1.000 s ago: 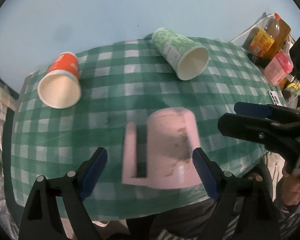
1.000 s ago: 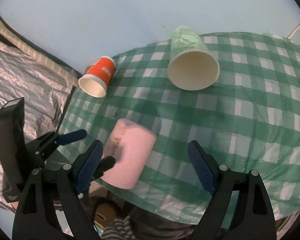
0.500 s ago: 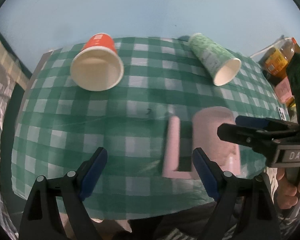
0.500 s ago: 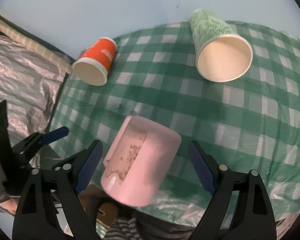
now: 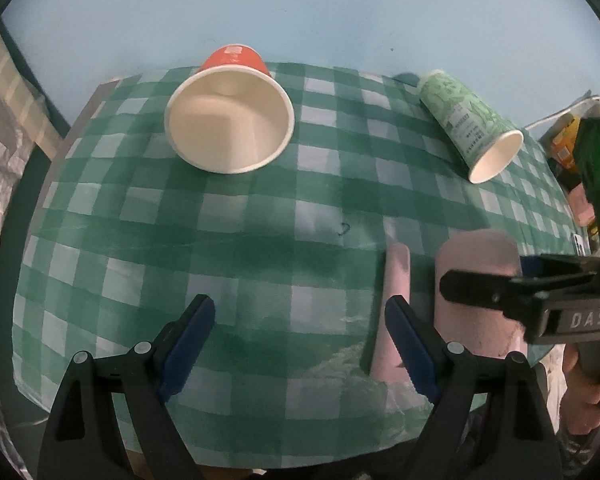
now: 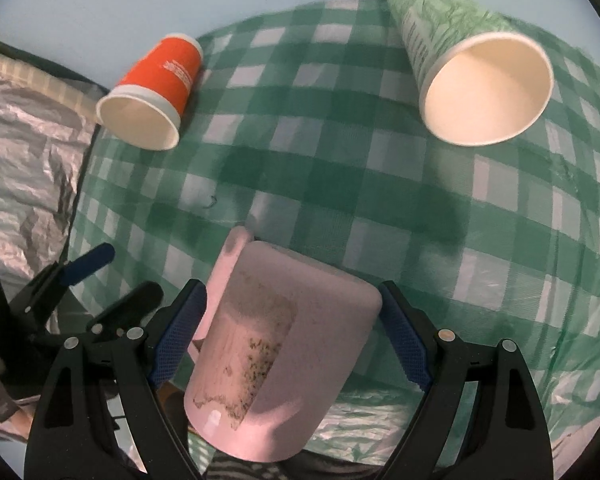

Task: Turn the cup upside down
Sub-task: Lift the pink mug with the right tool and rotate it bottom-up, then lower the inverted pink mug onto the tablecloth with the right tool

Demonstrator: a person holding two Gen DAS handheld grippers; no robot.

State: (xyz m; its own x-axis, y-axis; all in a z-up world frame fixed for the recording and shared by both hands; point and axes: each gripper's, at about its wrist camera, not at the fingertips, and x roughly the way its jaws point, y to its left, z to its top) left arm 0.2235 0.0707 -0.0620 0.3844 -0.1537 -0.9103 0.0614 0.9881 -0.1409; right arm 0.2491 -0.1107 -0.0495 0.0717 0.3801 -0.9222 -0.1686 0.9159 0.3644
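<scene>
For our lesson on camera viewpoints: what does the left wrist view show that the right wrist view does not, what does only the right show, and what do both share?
Only the left wrist view shows the bottles at the far right and the hand holding the right gripper.

Only the right wrist view shows the scuffed patch on the pink mug, which sits between the right gripper's open fingers.

Both show the pink mug, the orange cup, the green cup and the checked tablecloth.

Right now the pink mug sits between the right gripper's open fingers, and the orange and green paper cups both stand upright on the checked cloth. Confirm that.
Not quite. The orange paper cup and green paper cup lie on their sides, mouths toward the cameras, as the right wrist view shows. The rest holds: the pink mug sits between the right gripper's open fingers, on the checked cloth.
</scene>
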